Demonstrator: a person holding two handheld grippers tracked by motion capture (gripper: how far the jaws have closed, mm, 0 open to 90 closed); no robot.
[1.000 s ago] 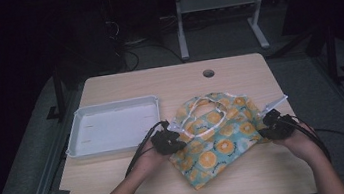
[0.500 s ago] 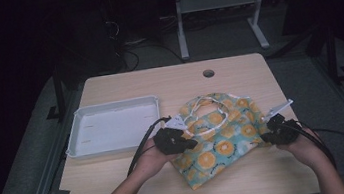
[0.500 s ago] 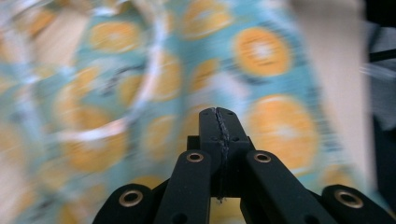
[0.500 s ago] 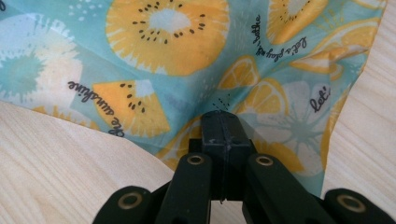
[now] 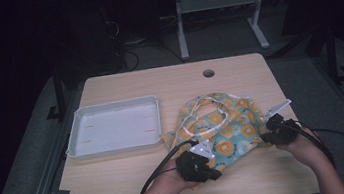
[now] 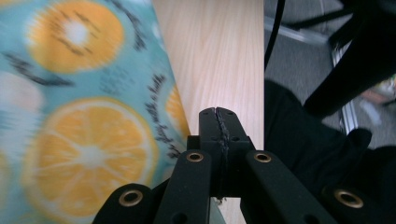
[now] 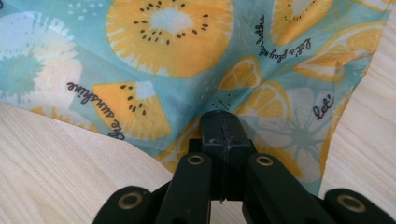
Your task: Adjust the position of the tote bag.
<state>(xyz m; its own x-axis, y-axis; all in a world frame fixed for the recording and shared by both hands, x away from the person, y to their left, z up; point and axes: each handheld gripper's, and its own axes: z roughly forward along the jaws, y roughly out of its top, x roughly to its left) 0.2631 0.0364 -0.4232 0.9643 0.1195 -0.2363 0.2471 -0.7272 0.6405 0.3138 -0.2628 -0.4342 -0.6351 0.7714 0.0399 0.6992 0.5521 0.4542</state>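
A teal cloth printed with orange fruit slices and fitted with white cords lies rumpled on the wooden table, right of centre. My right gripper is at the cloth's right edge. In the right gripper view its jaws are shut on the cloth, which puckers around the tips. My left gripper sits at the cloth's near-left corner. In the left gripper view those jaws are shut over bare wood, with the cloth lying beside them on the left and nothing visible between the tips.
A shallow white tray stands on the left half of the table. A round cable hole is near the far edge. Black cables trail from both grippers toward the near edge. Dark floor and desk legs lie beyond the table.
My left gripper has moved toward the near edge and to the right along the cloth's left side. The right gripper has stayed put on the cloth.
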